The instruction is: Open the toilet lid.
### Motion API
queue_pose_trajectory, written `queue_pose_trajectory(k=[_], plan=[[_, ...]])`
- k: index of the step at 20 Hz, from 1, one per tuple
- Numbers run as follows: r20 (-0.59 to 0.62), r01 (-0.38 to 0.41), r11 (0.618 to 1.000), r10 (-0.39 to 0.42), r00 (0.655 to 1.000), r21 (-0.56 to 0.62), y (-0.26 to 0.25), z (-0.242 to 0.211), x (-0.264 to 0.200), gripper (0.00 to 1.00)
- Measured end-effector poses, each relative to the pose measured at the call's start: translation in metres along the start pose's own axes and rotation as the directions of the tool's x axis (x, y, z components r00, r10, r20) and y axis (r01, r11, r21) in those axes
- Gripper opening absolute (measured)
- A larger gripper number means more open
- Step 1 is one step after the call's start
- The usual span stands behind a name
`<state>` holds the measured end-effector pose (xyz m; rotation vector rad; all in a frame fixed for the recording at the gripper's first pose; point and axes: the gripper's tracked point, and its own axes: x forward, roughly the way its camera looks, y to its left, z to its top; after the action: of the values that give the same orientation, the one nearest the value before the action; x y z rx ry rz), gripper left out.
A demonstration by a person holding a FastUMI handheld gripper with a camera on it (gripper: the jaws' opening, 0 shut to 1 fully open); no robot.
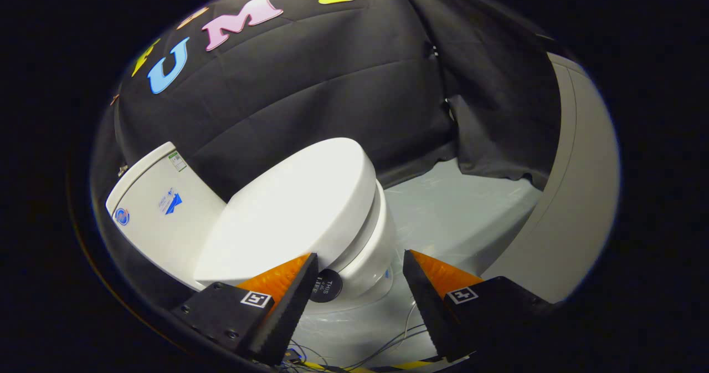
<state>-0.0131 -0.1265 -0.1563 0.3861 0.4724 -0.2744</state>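
A white toilet stands just ahead of my fingers, tilted in the view. Its lid (299,207) is shut flat over the seat and bowl (368,251). The white tank (160,207) with small stickers rises behind the lid. My gripper (360,270) is open, its two orange-and-black fingers spread wide. The left finger (291,284) lies close under the lid's front side edge; whether it touches is unclear. The right finger (429,279) hangs free over the floor beside the bowl. Nothing is held between them.
A pale plastic-covered floor (460,212) spreads to the right of the toilet. A grey curved wall panel (576,195) bounds it on the right. A round black sticker (325,285) sits on the bowl near the left finger. Thin wires (388,345) and yellow-black tape lie on the floor below.
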Motion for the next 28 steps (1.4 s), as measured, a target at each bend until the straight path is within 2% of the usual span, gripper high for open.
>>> queue_pose_trajectory(k=[5,7,9,15,16,19,20,22,25,26,27,28], plan=[[-0.079,-0.022,0.989,0.034,0.996,0.147,-0.001,-0.02,0.013,0.98],[-0.126,-0.047,0.974,0.077,0.989,0.223,0.008,-0.031,0.014,0.96],[-0.15,-0.058,0.959,0.103,0.983,0.277,0.011,-0.036,0.012,0.88],[-0.174,-0.091,0.895,0.183,0.968,0.436,0.022,-0.043,0.013,0.88],[-0.18,-0.093,0.879,0.197,0.964,0.467,0.024,-0.041,0.01,0.81],[-0.184,-0.103,0.882,0.207,0.961,0.46,0.025,-0.045,0.013,0.59],[-0.168,-0.131,0.864,0.24,0.956,0.485,0.032,-0.04,0.013,0.59],[-0.163,-0.137,0.861,0.245,0.956,0.49,0.032,-0.039,0.013,0.4],[-0.165,-0.154,0.85,0.269,0.949,0.503,0.033,-0.042,0.011,0.4],[-0.162,-0.181,0.837,0.303,0.939,0.516,0.035,-0.041,0.005,0.4],[-0.159,-0.151,0.829,0.276,0.948,0.539,0.036,-0.05,0.016,0.33],[-0.161,-0.155,0.84,0.274,0.948,0.52,0.033,-0.044,0.015,0.25]])
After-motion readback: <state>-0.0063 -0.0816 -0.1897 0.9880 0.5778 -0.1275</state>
